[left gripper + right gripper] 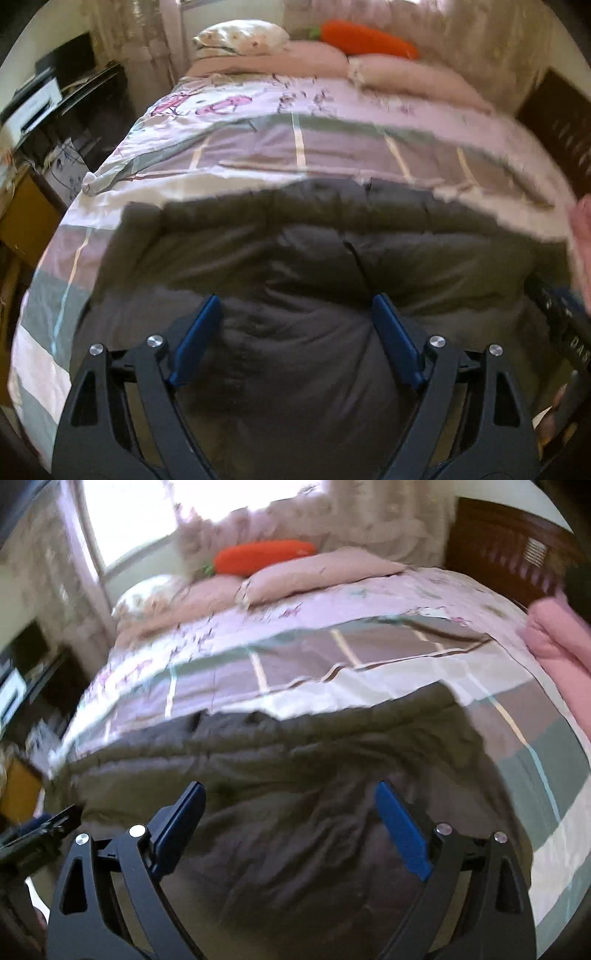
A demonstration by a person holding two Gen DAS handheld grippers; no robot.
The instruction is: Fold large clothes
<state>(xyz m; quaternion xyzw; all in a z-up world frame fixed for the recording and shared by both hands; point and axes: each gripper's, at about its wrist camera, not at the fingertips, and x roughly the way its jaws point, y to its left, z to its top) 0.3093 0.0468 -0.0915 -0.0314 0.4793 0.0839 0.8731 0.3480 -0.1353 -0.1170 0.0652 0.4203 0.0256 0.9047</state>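
Your left gripper (297,306) hangs over the dark grey garment (303,266) with its blue fingers (197,339) spread wide, nothing between them. The garment lies spread across the near part of the striped bedspread (332,147). Beyond it you see pink pillows (314,61) and an orange carrot plush (369,37), everything slightly blurred.

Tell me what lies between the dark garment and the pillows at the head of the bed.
Only the striped quilt lies between the dark garment and the pink pillows, clearest in the left wrist view.
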